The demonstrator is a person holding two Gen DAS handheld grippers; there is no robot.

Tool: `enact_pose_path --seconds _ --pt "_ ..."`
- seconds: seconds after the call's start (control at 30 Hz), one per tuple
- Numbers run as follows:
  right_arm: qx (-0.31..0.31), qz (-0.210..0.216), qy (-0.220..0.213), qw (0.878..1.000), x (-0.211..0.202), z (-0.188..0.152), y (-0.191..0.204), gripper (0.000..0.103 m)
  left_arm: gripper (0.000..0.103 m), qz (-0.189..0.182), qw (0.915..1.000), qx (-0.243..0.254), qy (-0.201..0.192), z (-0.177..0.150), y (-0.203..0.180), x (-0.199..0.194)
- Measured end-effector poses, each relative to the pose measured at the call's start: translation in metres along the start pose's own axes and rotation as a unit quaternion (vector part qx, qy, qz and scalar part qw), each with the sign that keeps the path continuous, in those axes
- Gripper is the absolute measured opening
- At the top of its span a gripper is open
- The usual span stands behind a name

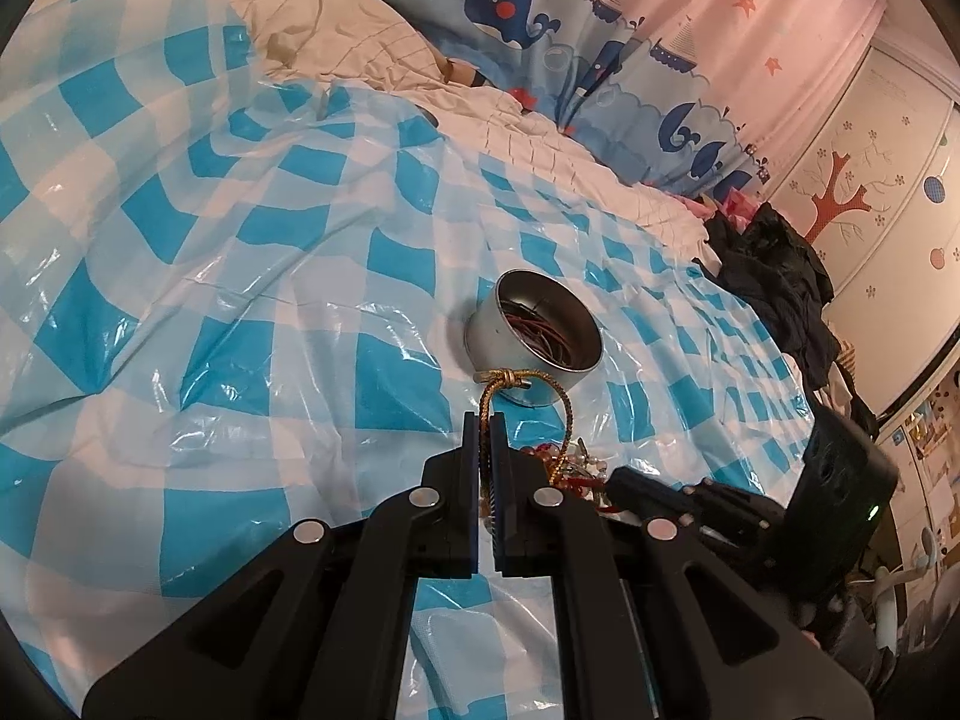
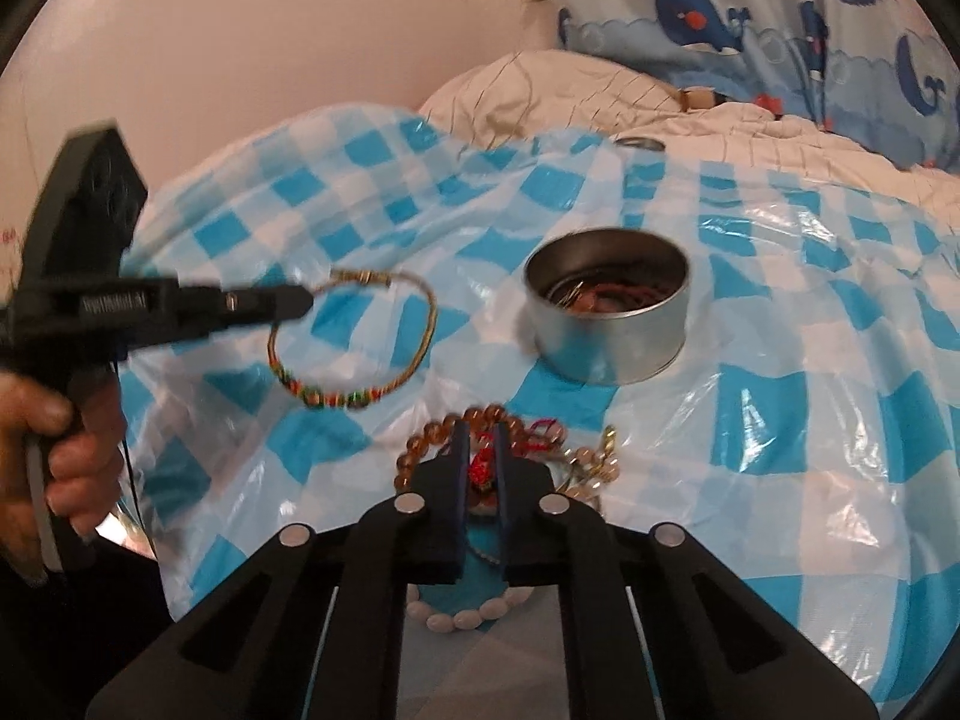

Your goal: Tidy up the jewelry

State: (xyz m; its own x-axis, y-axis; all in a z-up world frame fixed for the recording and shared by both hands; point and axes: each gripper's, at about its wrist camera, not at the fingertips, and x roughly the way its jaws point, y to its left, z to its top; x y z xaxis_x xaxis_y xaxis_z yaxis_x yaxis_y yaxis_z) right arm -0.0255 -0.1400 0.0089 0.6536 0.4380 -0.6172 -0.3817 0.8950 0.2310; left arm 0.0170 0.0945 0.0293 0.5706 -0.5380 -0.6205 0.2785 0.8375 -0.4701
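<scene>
Left gripper (image 1: 485, 420) clenched on a braided gold-and-multicolour cord bracelet (image 2: 354, 342); the loop hangs free from the tips, clear of the sheet, its gold knot (image 1: 507, 380) just ahead of the jaws in the left wrist view; seen from the right wrist view the same bracelet dangles from the tip of the left gripper (image 2: 303, 303), which a person's hand (image 2: 54, 456) holds by the grip; round shallow silver metal tin (image 2: 607, 312) stands upright ahead of both pairs of jaws, open-topped, with a tangle of thin red and dark cords and bands inside; in the left wrist view the tin (image 1: 534, 339) sits just beyond the hanging loop; right gripper (image 2: 480, 429) has its jaws drawn nearly together over a heap of jewelry (image 2: 510, 450) lying on the sheet, a red tasselled thread piece (image 2: 480, 471) between the pads, which appear to pinch it; an amber round-bead bracelet (image 2: 420, 450) curls around and beyond the jaw tips; a white oval-bead bracelet (image 2: 462, 618) lies behind the tips, under the gripper body; everything rests on a glossy blue-and-white checked plastic sheet (image 2: 780, 420) spread over a bed; cream quilted bedding (image 1: 372, 42) and a whale-print blue curtain (image 1: 510, 6) far beyond the jaws.
</scene>
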Motion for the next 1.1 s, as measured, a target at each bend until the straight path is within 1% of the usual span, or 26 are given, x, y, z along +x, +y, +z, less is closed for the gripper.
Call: enact_pose_path --seconds 0.17,0.47,0.67,0.8,1.1 --pt "0.046 0.014 -0.023 0.999 -0.014 0.008 -0.020 0.008 0.002 0.001 1.0000 0.001 0.002 -0.001 -0.005 0.002" --pt "0.086 0.029 -0.050 0.995 -0.030 0.015 -0.038 0.008 0.002 0.000 1.0000 0.001 0.002 -0.001 -0.005 0.002" --pt "0.087 0.035 -0.065 0.993 -0.038 0.018 -0.038 0.008 0.002 -0.011 0.9999 0.006 0.005 -0.001 -0.020 0.013" --pt "0.083 0.038 -0.085 0.992 -0.047 0.024 -0.038 0.008 0.002 -0.019 0.9998 0.006 0.006 0.003 -0.026 0.020" --pt "0.091 0.033 -0.105 0.990 -0.053 0.035 -0.044 0.008 0.002 -0.036 0.9993 0.000 0.002 0.017 -0.041 0.040"
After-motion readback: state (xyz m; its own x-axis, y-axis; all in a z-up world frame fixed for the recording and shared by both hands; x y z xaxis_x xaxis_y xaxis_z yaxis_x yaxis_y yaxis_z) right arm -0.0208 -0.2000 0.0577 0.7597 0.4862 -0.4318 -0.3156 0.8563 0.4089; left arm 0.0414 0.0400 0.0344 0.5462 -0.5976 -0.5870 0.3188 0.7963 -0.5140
